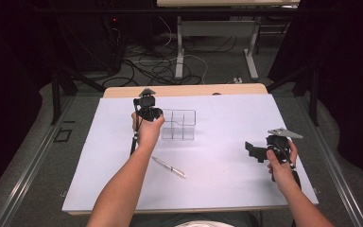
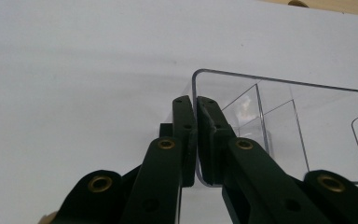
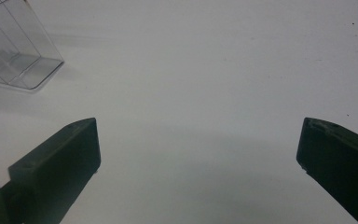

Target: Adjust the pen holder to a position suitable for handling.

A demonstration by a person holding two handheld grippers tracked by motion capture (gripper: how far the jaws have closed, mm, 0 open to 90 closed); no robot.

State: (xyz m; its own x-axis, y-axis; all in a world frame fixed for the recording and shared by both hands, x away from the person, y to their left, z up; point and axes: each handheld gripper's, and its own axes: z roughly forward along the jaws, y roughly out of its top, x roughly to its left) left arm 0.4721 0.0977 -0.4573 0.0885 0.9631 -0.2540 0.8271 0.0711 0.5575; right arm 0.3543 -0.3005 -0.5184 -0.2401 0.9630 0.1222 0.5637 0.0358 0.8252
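Note:
A clear plastic organiser with several compartments (image 1: pixel 178 125) stands on the white table sheet (image 1: pixel 217 189), left of centre. My left gripper (image 1: pixel 150 113) is at its left wall. In the left gripper view the two black jaws (image 2: pixel 196 100) are shut on the thin clear wall of the organiser (image 2: pixel 307 116), one jaw on each side of it. My right gripper (image 1: pixel 254 150) hovers over bare sheet near the right edge, pointing left. Its jaws (image 3: pixel 198 135) stand wide open with nothing between them, and the organiser's corner (image 3: pixel 14 60) lies far off.
A slim silver pen (image 1: pixel 168 166) lies on the sheet in front of the organiser, between the two forearms. The wooden table edge (image 1: pixel 184 90) shows behind the sheet. Table legs and cables (image 1: pixel 179 61) are on the floor beyond.

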